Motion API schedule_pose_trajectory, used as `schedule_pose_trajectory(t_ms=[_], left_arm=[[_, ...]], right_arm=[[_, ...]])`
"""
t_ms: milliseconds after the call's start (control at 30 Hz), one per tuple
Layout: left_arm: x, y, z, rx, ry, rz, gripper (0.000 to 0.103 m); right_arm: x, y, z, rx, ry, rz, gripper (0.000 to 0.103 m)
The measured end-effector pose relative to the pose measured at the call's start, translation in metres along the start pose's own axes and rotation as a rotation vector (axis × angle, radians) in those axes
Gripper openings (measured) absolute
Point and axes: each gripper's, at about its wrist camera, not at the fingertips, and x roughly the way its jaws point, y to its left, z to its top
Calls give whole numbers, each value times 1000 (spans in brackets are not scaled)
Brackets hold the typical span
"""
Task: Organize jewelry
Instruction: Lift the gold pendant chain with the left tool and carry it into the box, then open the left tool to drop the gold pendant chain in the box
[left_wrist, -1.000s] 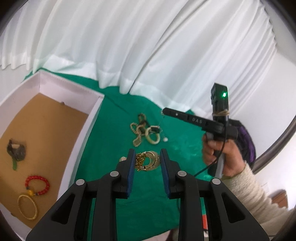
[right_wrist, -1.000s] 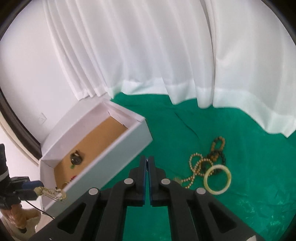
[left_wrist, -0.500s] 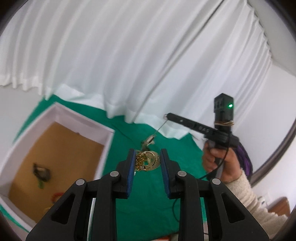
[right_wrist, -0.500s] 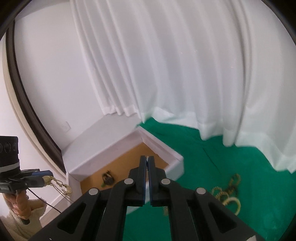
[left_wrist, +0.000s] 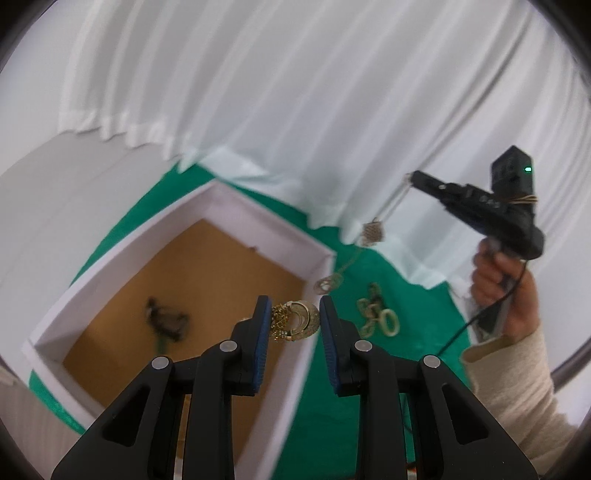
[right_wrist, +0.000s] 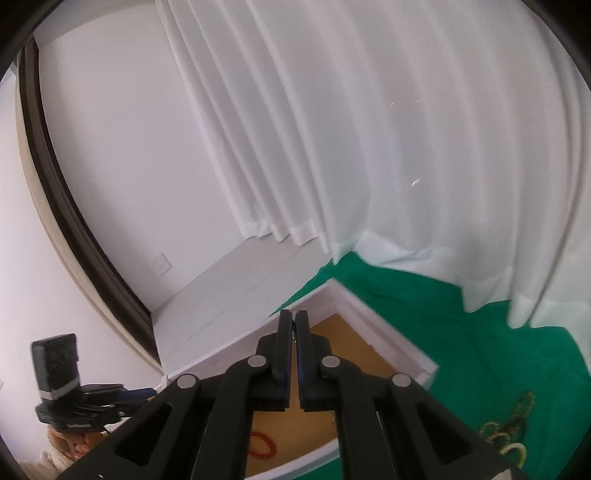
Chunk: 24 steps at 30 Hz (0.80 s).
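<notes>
My left gripper (left_wrist: 291, 314) is shut on a gold necklace (left_wrist: 295, 320) with a crescent pendant, held above the right edge of the white box (left_wrist: 122, 273) with a brown floor. My right gripper (left_wrist: 410, 177), seen in the left wrist view, is shut on a thin gold chain (left_wrist: 373, 232) that hangs down with a ring pendant (left_wrist: 328, 282). In the right wrist view its fingers (right_wrist: 284, 332) are closed together over the box (right_wrist: 391, 347); the chain is barely visible there. A dark pendant (left_wrist: 166, 319) and a red bead bracelet (right_wrist: 262, 445) lie in the box.
A green cloth (left_wrist: 424, 280) covers the table. Beaded strands and a pale bangle (left_wrist: 380, 317) lie on it right of the box; they also show in the right wrist view (right_wrist: 509, 439). White curtains (right_wrist: 369, 129) hang behind. The left gripper shows in the right wrist view (right_wrist: 144, 393).
Both grippers have lifted with their jewelry and swung left toward the box. The box now lies under the left gripper, and the loose pile has fallen away to the right.
</notes>
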Motion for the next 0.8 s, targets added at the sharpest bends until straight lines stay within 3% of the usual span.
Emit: schedule_pose_trajectory(t_ms=[267,533,633,700,767,800], left_arm=[[25,64,-13,-77,36,135,26],[69,116,-36,-136,134,269,26],[80,121,-42,-122,168,319,27],[83,123,-46,-113,177,355,35],[79,122,-48,-104,168,381,48],[75,119,-49,-103,156,390,51]], right_arm=[[69,-2,-29,-9,124,21,2],[166,-33,-95,0,329,-86,2],[182,-42,-114,12,370,-121,6],[184,-47,-119,33,369,-142,6],[175,-50,-116,55,344,-154,31],[169,-50,-113,61,327,-158,39]])
